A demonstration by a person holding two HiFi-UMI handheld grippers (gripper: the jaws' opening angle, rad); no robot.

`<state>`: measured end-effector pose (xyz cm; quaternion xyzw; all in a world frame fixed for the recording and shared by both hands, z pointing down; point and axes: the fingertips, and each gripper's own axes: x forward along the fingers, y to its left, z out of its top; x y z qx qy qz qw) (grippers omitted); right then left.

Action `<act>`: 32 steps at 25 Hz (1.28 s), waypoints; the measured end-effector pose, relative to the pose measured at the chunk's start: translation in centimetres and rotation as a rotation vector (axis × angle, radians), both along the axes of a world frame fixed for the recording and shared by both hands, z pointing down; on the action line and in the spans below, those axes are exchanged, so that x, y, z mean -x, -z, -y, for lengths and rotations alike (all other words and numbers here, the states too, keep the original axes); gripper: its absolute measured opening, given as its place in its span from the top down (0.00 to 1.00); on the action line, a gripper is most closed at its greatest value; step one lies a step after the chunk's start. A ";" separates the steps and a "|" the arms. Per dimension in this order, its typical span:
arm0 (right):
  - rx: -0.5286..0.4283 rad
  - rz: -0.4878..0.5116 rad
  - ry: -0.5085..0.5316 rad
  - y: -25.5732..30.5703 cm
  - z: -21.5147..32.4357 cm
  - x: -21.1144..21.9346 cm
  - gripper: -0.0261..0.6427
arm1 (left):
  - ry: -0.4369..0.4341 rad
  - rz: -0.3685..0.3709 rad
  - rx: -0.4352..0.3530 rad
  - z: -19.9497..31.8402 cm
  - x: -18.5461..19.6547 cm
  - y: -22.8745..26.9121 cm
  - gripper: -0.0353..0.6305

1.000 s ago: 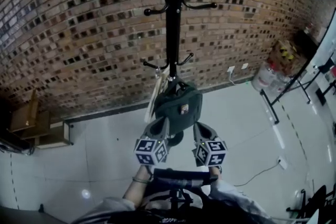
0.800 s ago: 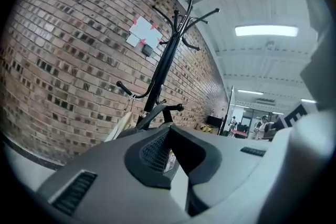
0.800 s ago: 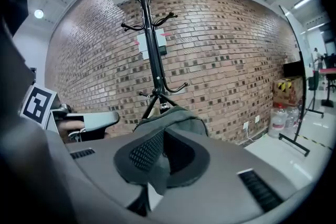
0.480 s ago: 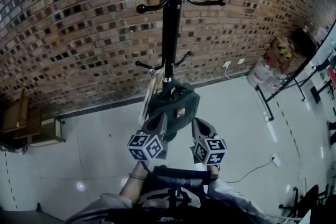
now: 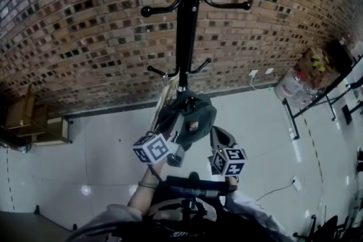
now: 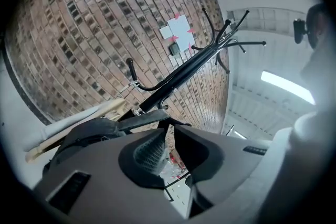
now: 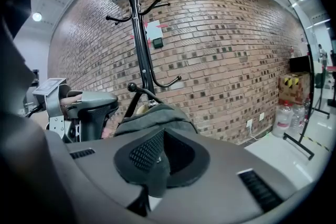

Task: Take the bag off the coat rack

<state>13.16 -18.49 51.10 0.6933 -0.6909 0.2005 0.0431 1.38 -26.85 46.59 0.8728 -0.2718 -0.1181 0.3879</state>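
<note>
A dark grey-green bag hangs by its strap from a low hook of the black coat rack, in front of a brick wall. My left gripper reaches up to the bag's left side. Its jaws are opening. In the left gripper view only wall and floor show in the gap, and the bag and its strap lie just past the tips. My right gripper is lower, to the right of the bag. In its own view the right gripper is shut on nothing, with the bag just beyond.
A pale cream thing hangs beside the bag on the same rack. Wooden crates stand at the left wall. A water bottle and a cardboard box are at the right, near a black stand. A cable crosses the floor.
The left gripper has risen and tilted toward the bag's left side. The head view has moved closer to the rack. The right gripper has hardly moved.
</note>
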 end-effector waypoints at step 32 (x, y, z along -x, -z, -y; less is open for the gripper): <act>-0.077 0.006 0.382 2.7 7.9 -1.2 0.95 | 0.249 -0.624 0.536 5.4 -2.0 -1.7 0.78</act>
